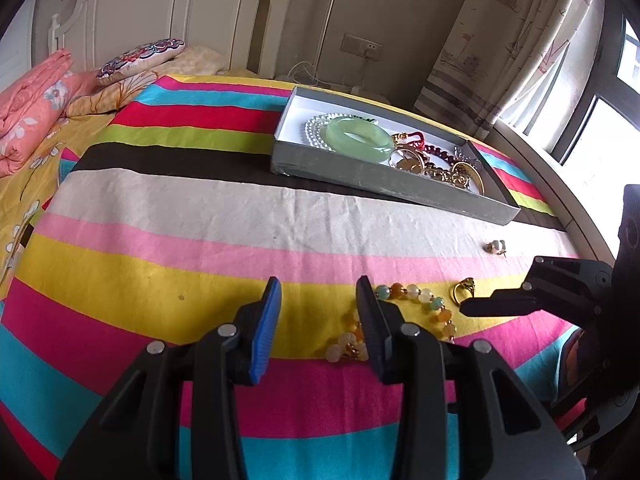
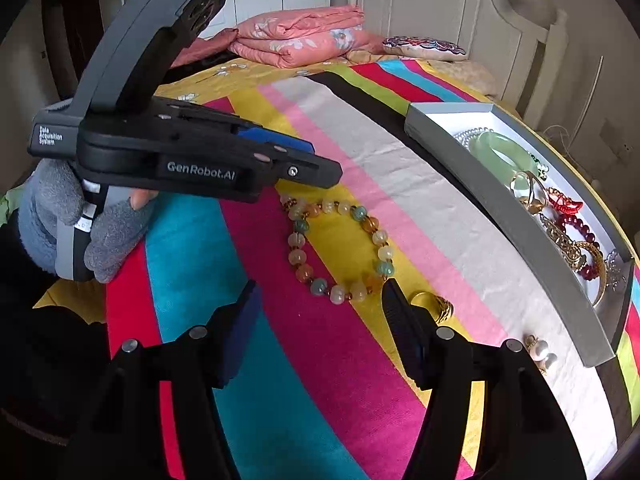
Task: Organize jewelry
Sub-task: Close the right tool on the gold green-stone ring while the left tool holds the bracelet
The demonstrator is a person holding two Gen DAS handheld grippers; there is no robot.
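My left gripper (image 1: pixel 318 292) is spread wide with nothing between the pads, and its right finger hides part of the beaded bracelet (image 2: pixel 340 246). From the right wrist view the bracelet shows as a full loop flat on the striped bedspread (image 2: pixel 400 200), just ahead of my right gripper (image 2: pixel 320 292), which is also gaping and empty. The gold ring (image 2: pixel 438 306) sits tucked against my right finger, partly hidden. The pearl earrings (image 2: pixel 540 350) lie further right, near the grey tray (image 2: pixel 520 220). The tray's long axis runs away ahead-right; its far contents are a tangle, hard to separate. There is open cloth ahead-left of both tools.
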